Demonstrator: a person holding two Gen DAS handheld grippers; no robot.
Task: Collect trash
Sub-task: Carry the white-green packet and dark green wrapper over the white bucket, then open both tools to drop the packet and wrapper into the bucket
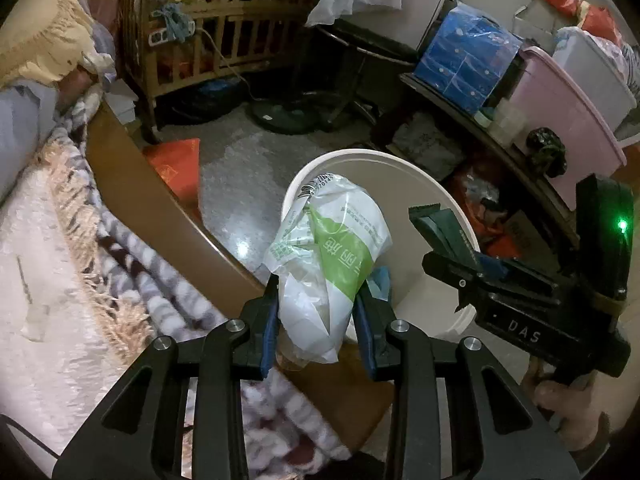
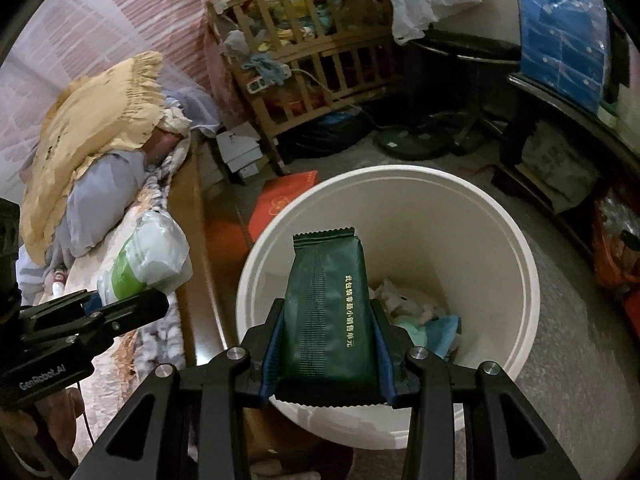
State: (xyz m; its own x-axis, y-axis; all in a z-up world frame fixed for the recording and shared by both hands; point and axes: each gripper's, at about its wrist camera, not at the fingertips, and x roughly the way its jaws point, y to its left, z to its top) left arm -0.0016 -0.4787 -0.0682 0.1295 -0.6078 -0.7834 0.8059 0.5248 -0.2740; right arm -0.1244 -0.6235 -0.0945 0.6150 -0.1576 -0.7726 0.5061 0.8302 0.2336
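Observation:
My left gripper (image 1: pixel 318 296) is shut on a crumpled white and green plastic bag (image 1: pixel 332 248), held over the near edge of the white bin (image 1: pixel 400 160). In the right wrist view the same bag (image 2: pixel 146 258) hangs beside the bed, left of the bin (image 2: pixel 520 248). My right gripper (image 2: pixel 328 312) is shut on a dark green foil packet (image 2: pixel 326 312) with gold print, held above the bin's opening. The left wrist view shows that packet (image 1: pixel 436 224) and the right gripper (image 1: pixel 452 240) over the bin's right side. Crumpled paper and a blue scrap (image 2: pixel 436 330) lie at the bin's bottom.
A bed with a fringed blanket (image 1: pixel 80 260) and brown wooden frame (image 1: pixel 152 196) runs along the left. A red envelope (image 2: pixel 280 204) lies on the grey floor by the bin. A wooden crib (image 1: pixel 224 32), a fan base (image 1: pixel 288 114) and a cluttered low shelf (image 1: pixel 500 120) stand behind.

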